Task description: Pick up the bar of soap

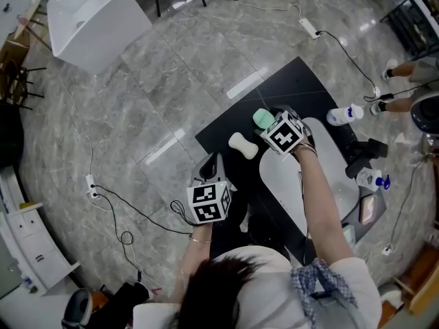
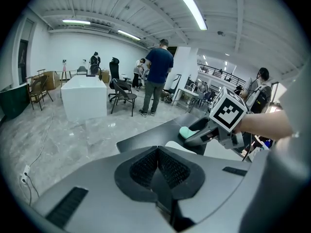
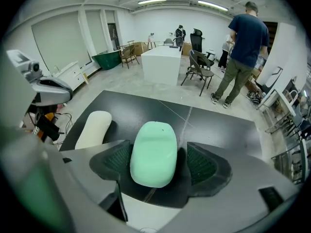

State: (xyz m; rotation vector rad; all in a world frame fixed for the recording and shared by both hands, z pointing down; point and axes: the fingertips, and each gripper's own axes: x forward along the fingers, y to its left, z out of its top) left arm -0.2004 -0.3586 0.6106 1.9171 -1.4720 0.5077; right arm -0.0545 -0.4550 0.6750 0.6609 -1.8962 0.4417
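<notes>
A mint-green bar of soap (image 1: 261, 118) (image 3: 154, 152) lies on the black mat (image 1: 291, 81) (image 3: 146, 106). My right gripper (image 1: 269, 122) (image 3: 158, 161) points steeply down over it, open, with the soap between its jaws. The left pad is close against the soap and a dark gap shows at the right pad. A cream, bone-shaped bar (image 1: 243, 145) (image 3: 93, 127) lies on the mat to the left. My left gripper (image 1: 211, 164) (image 2: 158, 166) hangs nearer me, left of the mat, shut with nothing in it. Its view shows the green soap (image 2: 186, 131) under the right gripper.
A white oval basin (image 1: 322, 173) lies under my right arm. Two white spray bottles (image 1: 345, 115) (image 1: 370, 179) stand at the right. A white block (image 1: 96, 19) stands far left; cables and a power strip (image 1: 90, 184) cross the floor. A person (image 3: 245, 47) and a chair (image 3: 201, 67) stand beyond the mat.
</notes>
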